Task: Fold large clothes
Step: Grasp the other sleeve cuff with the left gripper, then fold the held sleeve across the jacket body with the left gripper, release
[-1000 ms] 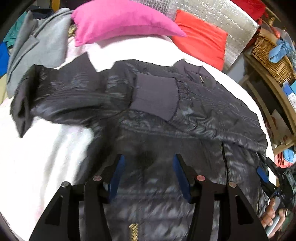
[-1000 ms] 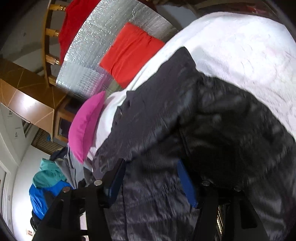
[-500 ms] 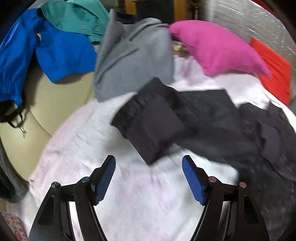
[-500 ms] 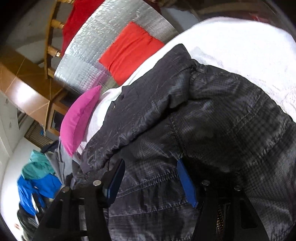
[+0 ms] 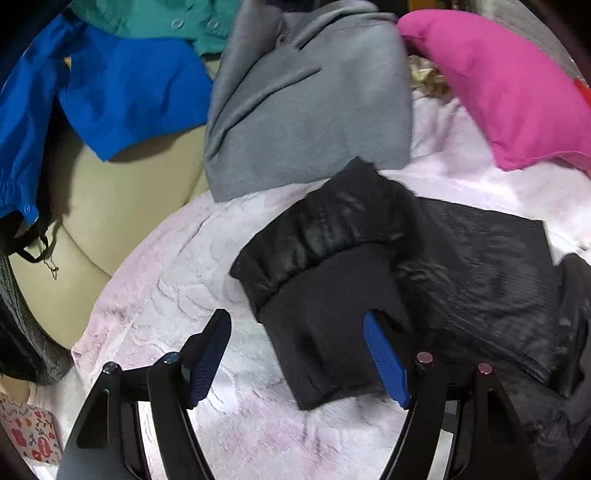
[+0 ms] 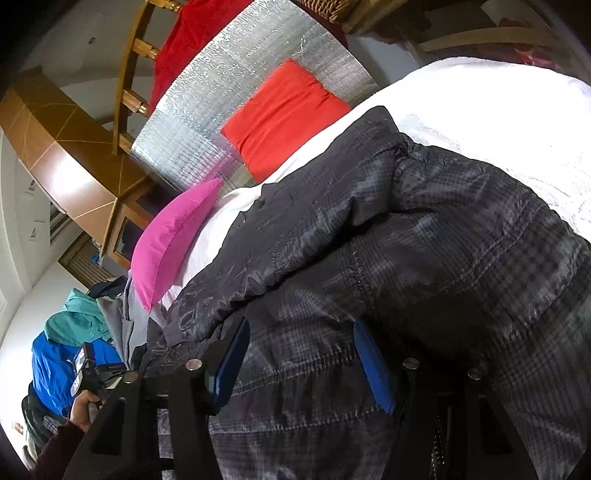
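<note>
A black quilted jacket [image 6: 443, 229] lies spread on a white bedspread [image 6: 498, 110]. In the left wrist view its sleeve [image 5: 480, 266] stretches to the left and ends in a dark knit cuff [image 5: 325, 332]. My left gripper [image 5: 295, 321] points down over that cuff. Its jaws are closing with the cuff between them; the right pad [image 5: 384, 362] is at the cuff's edge and the left pad [image 5: 207, 354] stands clear over the bedspread [image 5: 177, 280]. My right gripper [image 6: 301, 326] stays low over the jacket's body, jaws apart, with the fabric lying flat behind them.
A grey garment [image 5: 306, 103], a blue one [image 5: 129, 88] and a teal one [image 5: 159, 18] are heaped beyond the cuff on a beige cushion [image 5: 122, 206]. A pink pillow [image 5: 498, 85] lies at the top right. A red pillow [image 6: 284, 114] leans on a silver foil panel [image 6: 236, 96].
My left gripper swung left from over the jacket's body to the sleeve cuff; its jaws widened, then narrowed. The right gripper stayed over the jacket and rolled slightly.
</note>
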The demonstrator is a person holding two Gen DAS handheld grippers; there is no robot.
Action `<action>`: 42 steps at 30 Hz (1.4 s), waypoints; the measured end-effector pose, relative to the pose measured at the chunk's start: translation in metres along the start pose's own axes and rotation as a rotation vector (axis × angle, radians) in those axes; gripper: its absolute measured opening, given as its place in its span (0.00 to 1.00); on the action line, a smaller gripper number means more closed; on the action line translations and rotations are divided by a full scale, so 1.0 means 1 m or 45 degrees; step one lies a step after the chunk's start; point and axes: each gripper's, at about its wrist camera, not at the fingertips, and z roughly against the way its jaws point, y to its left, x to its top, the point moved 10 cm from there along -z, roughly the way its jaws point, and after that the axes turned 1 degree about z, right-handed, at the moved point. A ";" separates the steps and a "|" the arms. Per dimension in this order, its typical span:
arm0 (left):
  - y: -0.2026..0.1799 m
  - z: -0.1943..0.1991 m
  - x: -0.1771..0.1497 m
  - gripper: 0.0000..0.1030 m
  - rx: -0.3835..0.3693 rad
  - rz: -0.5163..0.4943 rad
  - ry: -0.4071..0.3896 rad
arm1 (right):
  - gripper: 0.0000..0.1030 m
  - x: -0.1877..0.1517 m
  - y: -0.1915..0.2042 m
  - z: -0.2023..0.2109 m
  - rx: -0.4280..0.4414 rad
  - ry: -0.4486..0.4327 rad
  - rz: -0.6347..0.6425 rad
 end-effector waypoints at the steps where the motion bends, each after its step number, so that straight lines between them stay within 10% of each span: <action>1: 0.001 -0.003 0.000 0.50 -0.035 0.005 0.005 | 0.61 0.000 0.000 0.000 0.003 -0.002 0.002; 2: 0.001 -0.005 -0.001 0.25 -0.063 0.004 0.019 | 0.61 0.000 0.001 0.000 0.005 -0.005 0.005; 4: 0.002 -0.011 -0.007 0.07 -0.109 0.004 0.072 | 0.61 -0.001 0.001 0.000 0.009 -0.010 0.008; 21: -0.015 0.098 -0.001 0.02 -0.433 -0.171 -0.094 | 0.61 -0.001 0.000 0.007 0.060 -0.042 -0.004; 23: -0.017 0.093 -0.003 0.10 -0.468 -0.126 -0.028 | 0.61 -0.001 -0.001 0.007 0.063 -0.043 -0.005; 27: -0.023 0.075 -0.012 0.72 -0.409 -0.102 0.039 | 0.61 0.000 -0.001 0.008 0.072 -0.047 -0.007; 42: -0.038 -0.011 -0.004 0.72 -0.075 -0.069 0.163 | 0.61 0.003 0.000 0.009 0.154 -0.074 -0.020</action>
